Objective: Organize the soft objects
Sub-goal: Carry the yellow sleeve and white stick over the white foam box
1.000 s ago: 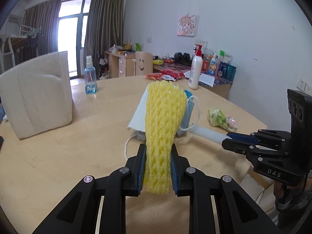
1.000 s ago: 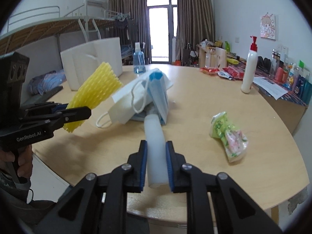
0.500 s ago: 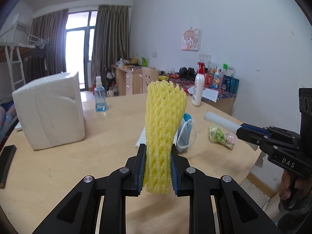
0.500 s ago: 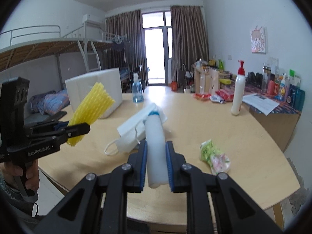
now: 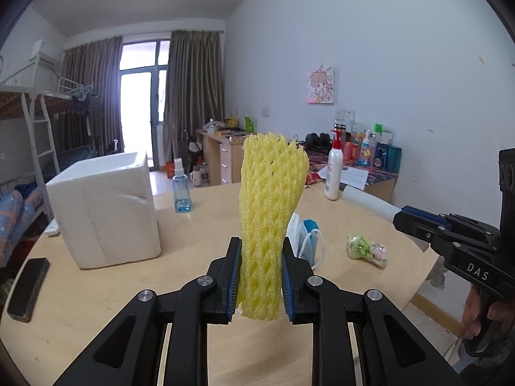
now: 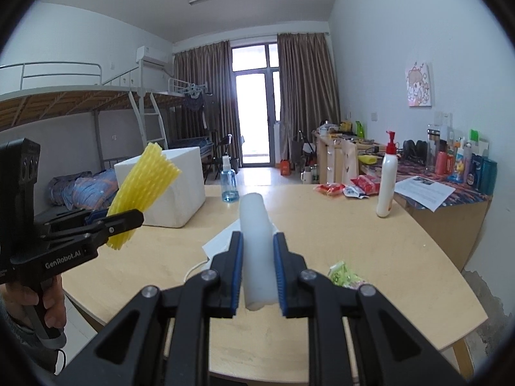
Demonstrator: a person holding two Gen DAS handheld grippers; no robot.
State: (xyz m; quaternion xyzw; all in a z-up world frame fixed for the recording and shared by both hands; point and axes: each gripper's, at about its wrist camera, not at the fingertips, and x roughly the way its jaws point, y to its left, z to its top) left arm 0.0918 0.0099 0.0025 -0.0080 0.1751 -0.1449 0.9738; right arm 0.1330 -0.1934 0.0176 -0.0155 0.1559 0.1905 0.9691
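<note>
My left gripper (image 5: 260,276) is shut on a yellow foam net sleeve (image 5: 268,212) and holds it upright, well above the round wooden table (image 5: 96,296). It also shows in the right wrist view (image 6: 143,193). My right gripper (image 6: 257,276) is shut on a white foam cylinder (image 6: 256,244), also held above the table; it shows at the right of the left wrist view (image 5: 367,201). Face masks (image 5: 305,238) lie in a pile on the table behind the sleeve, partly hidden. A green soft packet (image 5: 367,247) lies to their right.
A white foam box (image 5: 103,212) stands at the table's left. A blue spray bottle (image 5: 182,189) and a white pump bottle (image 5: 333,173) stand at the far side. A dark phone (image 5: 29,283) lies near the left edge. A cluttered desk (image 6: 444,186) stands behind.
Both grippers have risen and pulled back from the mask pile, carrying the yellow sleeve and the white cylinder higher above the table.
</note>
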